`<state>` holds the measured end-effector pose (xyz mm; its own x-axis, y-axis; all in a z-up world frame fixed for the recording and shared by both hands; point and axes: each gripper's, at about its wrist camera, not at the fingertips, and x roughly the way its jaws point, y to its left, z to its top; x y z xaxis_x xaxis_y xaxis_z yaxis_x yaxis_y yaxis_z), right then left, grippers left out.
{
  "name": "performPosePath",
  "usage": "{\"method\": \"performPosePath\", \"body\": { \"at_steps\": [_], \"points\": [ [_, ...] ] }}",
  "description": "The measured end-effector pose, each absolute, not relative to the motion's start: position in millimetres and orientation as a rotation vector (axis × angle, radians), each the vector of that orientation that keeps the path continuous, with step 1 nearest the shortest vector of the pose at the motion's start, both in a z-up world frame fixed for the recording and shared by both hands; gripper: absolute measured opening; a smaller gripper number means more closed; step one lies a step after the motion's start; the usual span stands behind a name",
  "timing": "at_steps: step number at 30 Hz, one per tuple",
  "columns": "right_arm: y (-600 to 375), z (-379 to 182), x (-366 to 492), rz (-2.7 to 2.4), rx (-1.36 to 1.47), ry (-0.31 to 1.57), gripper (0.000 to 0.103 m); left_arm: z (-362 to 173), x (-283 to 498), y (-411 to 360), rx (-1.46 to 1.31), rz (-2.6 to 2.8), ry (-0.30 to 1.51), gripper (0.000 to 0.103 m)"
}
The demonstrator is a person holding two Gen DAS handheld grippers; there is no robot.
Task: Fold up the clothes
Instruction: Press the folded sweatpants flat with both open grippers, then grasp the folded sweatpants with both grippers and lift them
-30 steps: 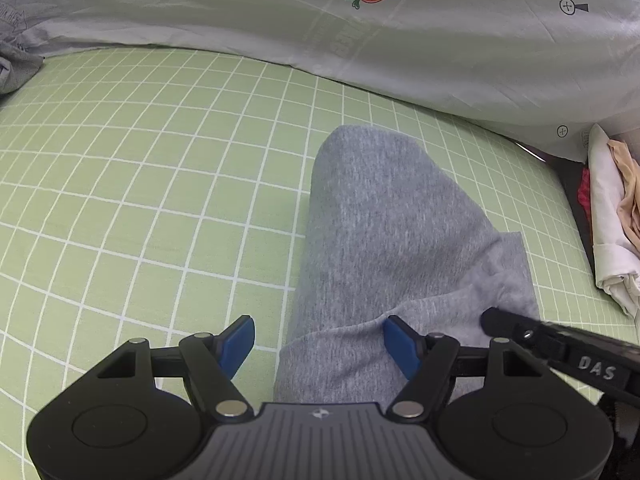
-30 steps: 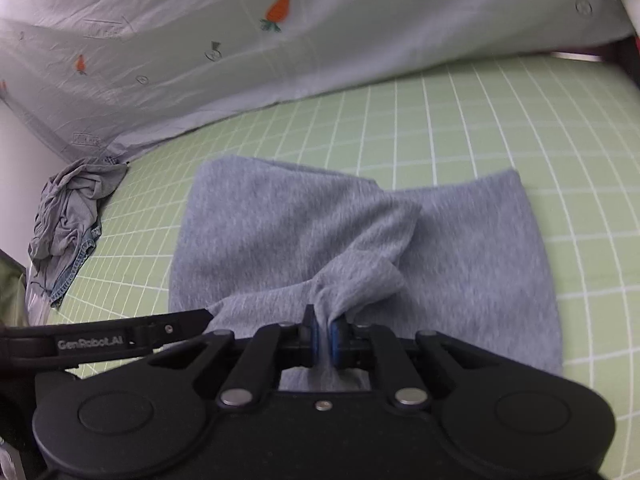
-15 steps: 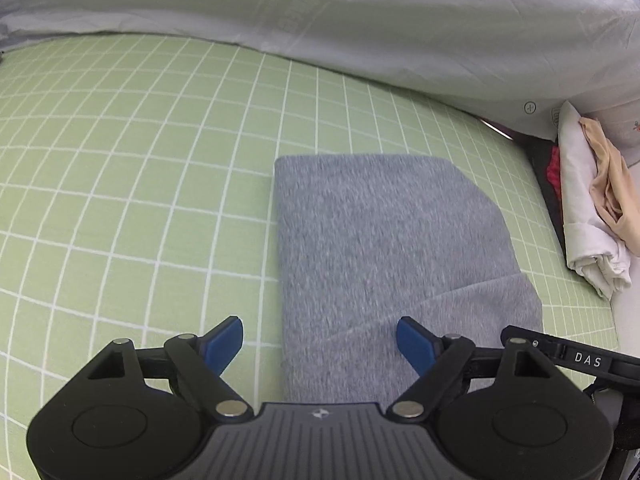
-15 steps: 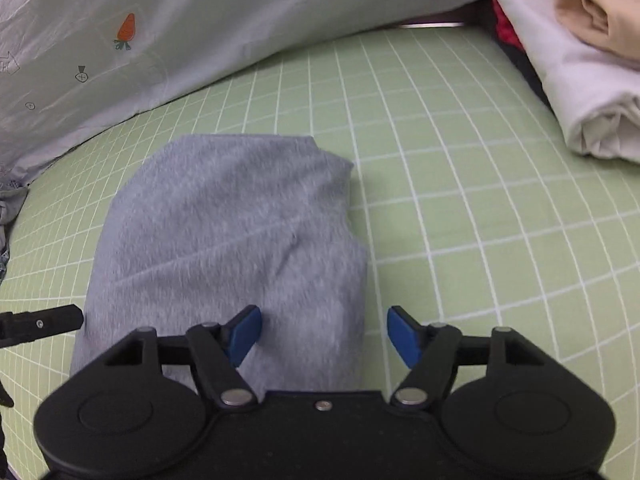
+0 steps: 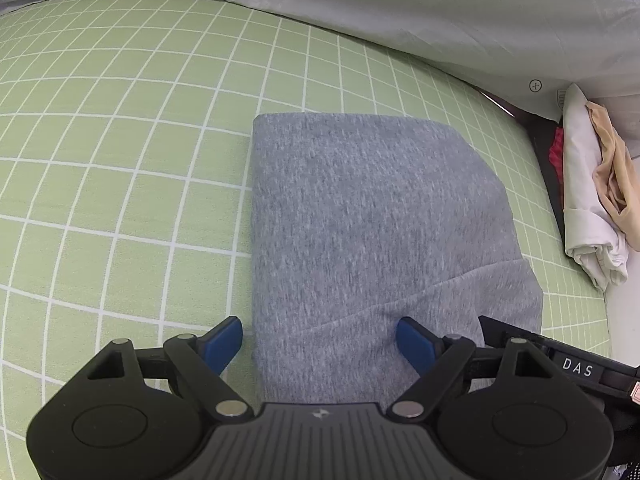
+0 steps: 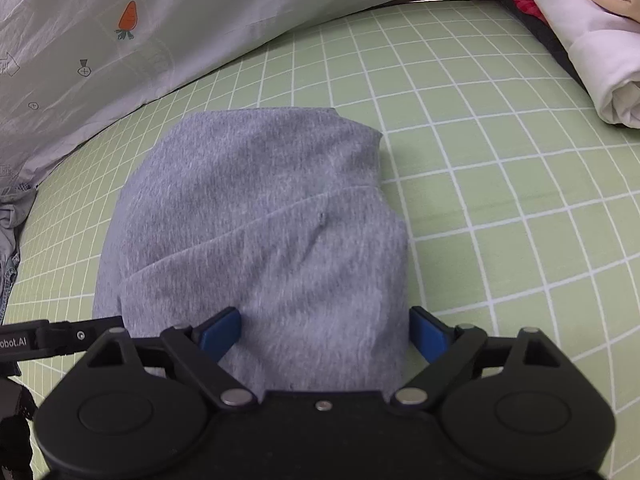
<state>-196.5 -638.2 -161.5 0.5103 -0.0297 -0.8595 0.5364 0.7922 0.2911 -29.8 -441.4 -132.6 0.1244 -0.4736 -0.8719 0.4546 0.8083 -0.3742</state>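
A grey knit garment [image 5: 360, 216] lies folded into a compact rectangle on the green checked bed sheet [image 5: 120, 128]. In the right wrist view the same grey garment [image 6: 256, 208] shows a folded flap across its near half. My left gripper [image 5: 320, 340] hovers open over the garment's near left edge, blue pads [image 5: 416, 344] wide apart with nothing between them. My right gripper [image 6: 324, 330] is open too, straddling the near right corner of the cloth without pinching it.
A pale quilt [image 5: 400, 12] with small prints, one a carrot [image 6: 128, 20], bunches along the far side. A stack of folded white and beige clothes [image 5: 592, 200] sits at the right edge. Crumpled grey clothing [image 6: 10, 224] lies far left.
The right gripper let go of the grey cloth it was pinching and opened. The fold was laid flat, and both grippers drew back toward the near edge.
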Motion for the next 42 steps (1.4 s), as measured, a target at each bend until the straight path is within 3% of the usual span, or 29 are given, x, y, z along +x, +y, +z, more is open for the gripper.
{"method": "performPosePath", "body": {
  "at_steps": [4, 6, 7, 8, 11, 14, 26, 42],
  "points": [
    [-637, -163, -189, -0.359, 0.580, 0.980, 0.098, -137, -25, -445, -0.044, -0.684, 1.293, 0.080],
    [-636, -163, -187, -0.339, 0.601, 0.958, 0.093, -137, -24, -445, -0.069, -0.703, 1.299, 0.057],
    [-633, -161, -185, -0.324, 0.586, 0.957, 0.084, -137, -23, -445, -0.077, -0.713, 1.304, 0.051],
    [-630, -160, -182, -0.307, 0.567, 0.958, 0.066, -137, -23, -447, -0.074, -0.715, 1.303, 0.035],
    [-614, -148, -176, -0.255, 0.472, 0.953, 0.030, -128, -26, -449, -0.040, -0.731, 1.276, 0.016],
    [-607, -136, -177, -0.261, 0.420, 0.942, 0.023, -115, -33, -449, -0.045, -0.773, 1.237, 0.013],
    [-620, -82, -235, -0.323, 0.378, 0.817, 0.019, -59, -94, -488, 0.005, -0.930, 1.108, 0.013],
    [-776, 8, -341, -0.559, 0.302, 0.576, 0.018, 14, -166, -671, -0.046, -1.228, 0.932, 0.013]
  ]
}}
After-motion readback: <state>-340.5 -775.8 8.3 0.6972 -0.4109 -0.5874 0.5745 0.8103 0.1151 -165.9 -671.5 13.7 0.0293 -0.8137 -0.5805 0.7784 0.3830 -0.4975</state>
